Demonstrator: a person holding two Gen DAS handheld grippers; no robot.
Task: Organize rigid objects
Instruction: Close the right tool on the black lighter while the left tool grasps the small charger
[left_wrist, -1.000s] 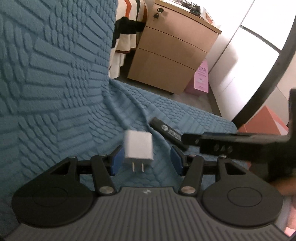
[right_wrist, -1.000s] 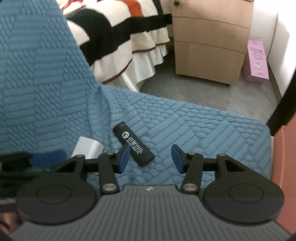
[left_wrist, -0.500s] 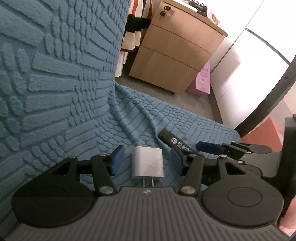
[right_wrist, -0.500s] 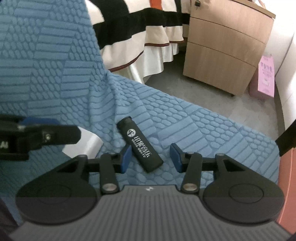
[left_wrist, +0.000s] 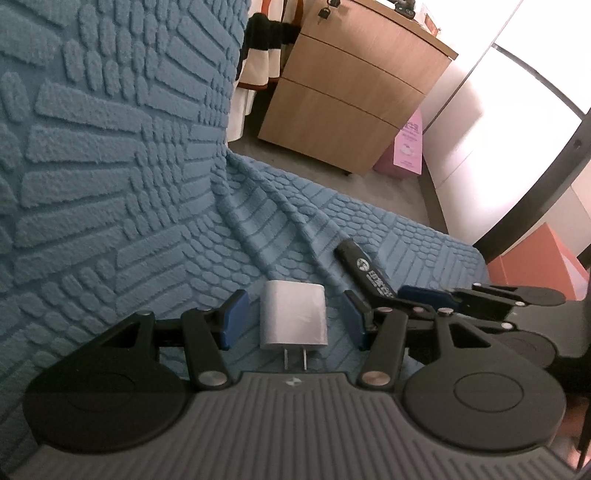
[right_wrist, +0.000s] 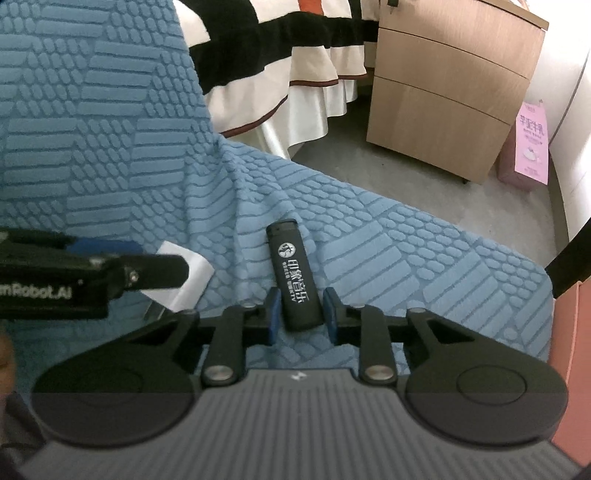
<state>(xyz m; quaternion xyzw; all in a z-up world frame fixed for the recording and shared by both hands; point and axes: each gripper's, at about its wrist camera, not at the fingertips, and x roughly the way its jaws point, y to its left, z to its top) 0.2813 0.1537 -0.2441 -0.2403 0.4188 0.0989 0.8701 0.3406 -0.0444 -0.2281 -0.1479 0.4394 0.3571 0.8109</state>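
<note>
Two grippers work side by side over a blue textured cover (left_wrist: 155, 229). Between the blue pads of the left gripper (left_wrist: 291, 321) lies a white charger plug (left_wrist: 293, 319), prongs pointing back toward the camera; the jaws stand open, with a gap on either side of the plug. Only the left wrist view shows this plug whole; from the right wrist it is a white corner (right_wrist: 192, 275) half hidden behind the left gripper's black finger. The right gripper (right_wrist: 301, 314) straddles the near end of a black lighter (right_wrist: 293, 277); its jaws are parted, narrow gaps showing on both sides. The right wrist view alone shows the lighter's full length and white print, whereas in the left view the right gripper's fingers cover its near end. Farther off stand a wooden drawer cabinet (right_wrist: 454, 107), a pink box (right_wrist: 530, 147) beside it, and a striped cloth (right_wrist: 280, 48) hanging to the floor.
</note>
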